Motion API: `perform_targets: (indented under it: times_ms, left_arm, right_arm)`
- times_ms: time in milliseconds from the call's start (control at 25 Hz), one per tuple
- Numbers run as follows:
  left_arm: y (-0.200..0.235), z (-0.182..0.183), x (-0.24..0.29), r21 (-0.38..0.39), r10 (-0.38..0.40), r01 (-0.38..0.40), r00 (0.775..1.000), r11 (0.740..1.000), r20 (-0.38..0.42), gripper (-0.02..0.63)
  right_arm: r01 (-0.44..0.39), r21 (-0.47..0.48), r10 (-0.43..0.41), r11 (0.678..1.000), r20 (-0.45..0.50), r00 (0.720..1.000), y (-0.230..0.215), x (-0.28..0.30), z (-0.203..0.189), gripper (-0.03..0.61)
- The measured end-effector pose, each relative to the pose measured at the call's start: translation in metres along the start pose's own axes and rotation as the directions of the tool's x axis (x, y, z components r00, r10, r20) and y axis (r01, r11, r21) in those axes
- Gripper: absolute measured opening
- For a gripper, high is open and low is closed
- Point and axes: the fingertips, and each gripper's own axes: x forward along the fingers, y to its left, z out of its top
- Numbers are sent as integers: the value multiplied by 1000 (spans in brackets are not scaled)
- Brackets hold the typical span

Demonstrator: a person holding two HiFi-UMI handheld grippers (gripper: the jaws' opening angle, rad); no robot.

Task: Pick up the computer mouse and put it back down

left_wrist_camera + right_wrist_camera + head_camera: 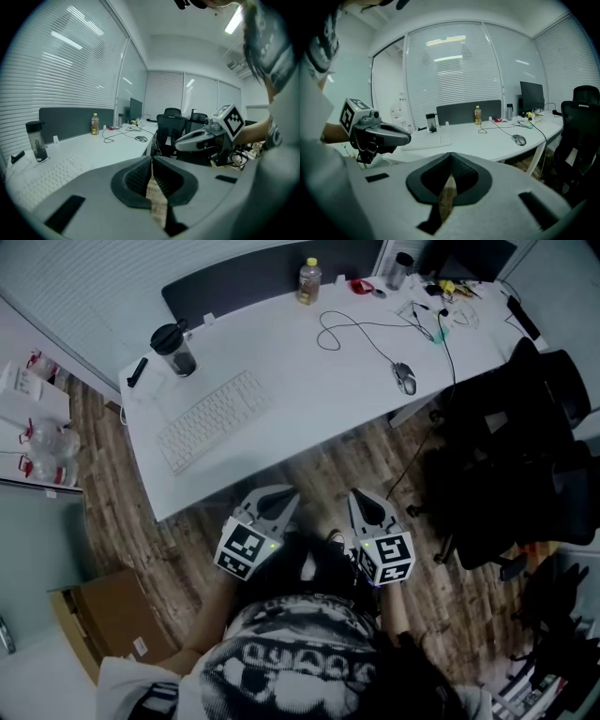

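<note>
The grey wired computer mouse point(404, 378) lies near the right front edge of the white desk point(309, 399), its cable looping back across the top. It also shows in the left gripper view as the mouse point(140, 138) and in the right gripper view as the mouse point(518, 139). Both grippers hang in front of the desk over the wooden floor, well short of the mouse. My left gripper point(284, 495) is shut with nothing between its jaws. My right gripper point(362, 496) is shut and empty too. Each one shows in the other's view: the right gripper point(187, 140) and the left gripper point(405, 137).
A white keyboard point(212, 418) lies at the desk's left front, with a dark tumbler point(173, 350) behind it. A yellow-capped bottle point(309, 281) stands at the back, by a dark partition. Black office chairs point(511, 456) crowd the right side. A cardboard box point(112, 620) sits on the floor at the left.
</note>
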Motion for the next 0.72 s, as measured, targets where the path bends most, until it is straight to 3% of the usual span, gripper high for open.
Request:
perform_targets:
  times_ms: [720]
  left_arm:
    - [-47,27,21,-1,28,-28,999,1000,22,11]
  right_arm:
    - [-47,-24,47,999,23,999,-32,-31,12,0]
